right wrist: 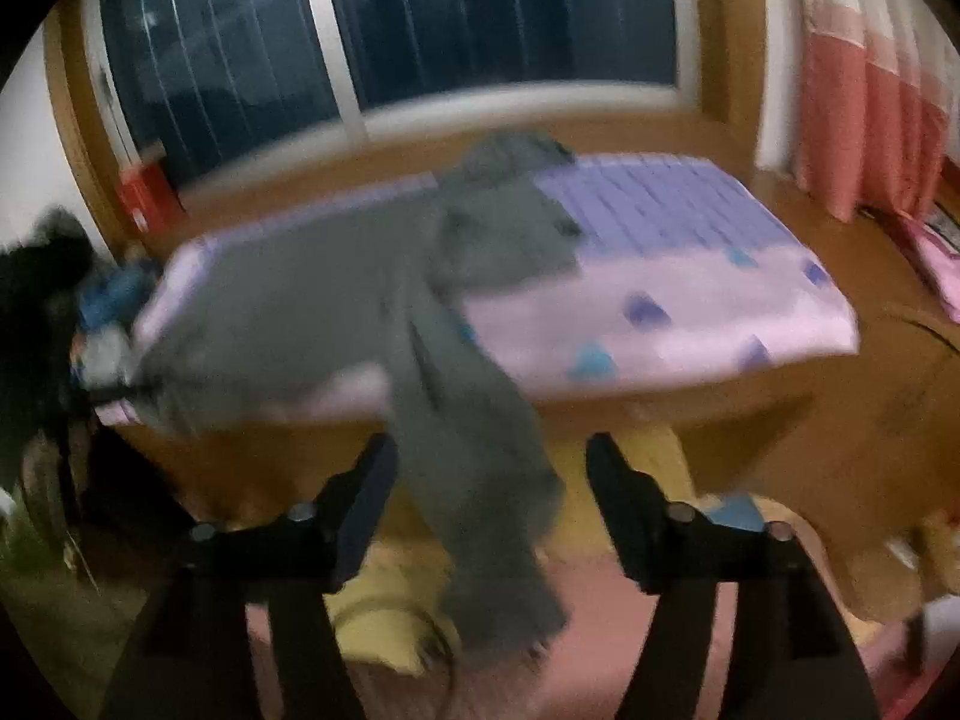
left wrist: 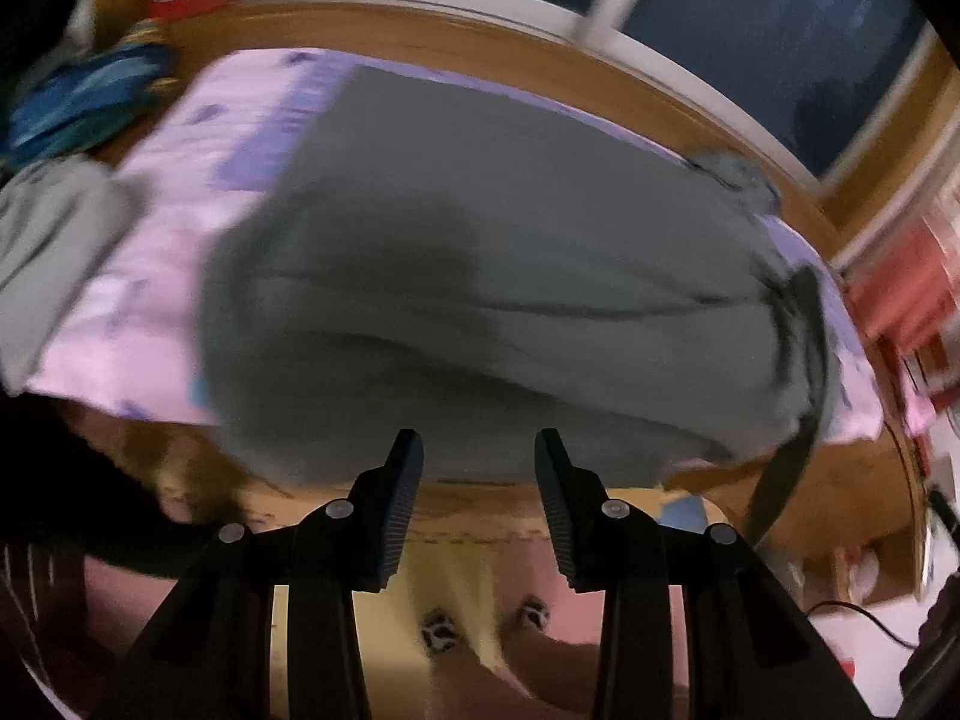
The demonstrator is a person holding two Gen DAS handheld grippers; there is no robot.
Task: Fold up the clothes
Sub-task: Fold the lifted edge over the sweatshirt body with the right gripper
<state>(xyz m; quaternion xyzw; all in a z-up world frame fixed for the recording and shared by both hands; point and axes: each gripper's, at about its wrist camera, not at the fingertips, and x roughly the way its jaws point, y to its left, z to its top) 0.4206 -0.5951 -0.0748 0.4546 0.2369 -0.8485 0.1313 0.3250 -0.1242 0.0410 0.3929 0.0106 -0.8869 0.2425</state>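
Grey garment spread across pink-and-purple mat on low wooden platform under dark window; one long part hangs over front edge toward floor, another bunches at mat's far side

Right gripper jaws wide apart; hanging cloth seen between them, pads not pressing on it

Left gripper jaws partly apart at garment's near edge, nothing between pads

Grey clothes pile and blue fabric left of mat; pink curtain at right; both views blurred
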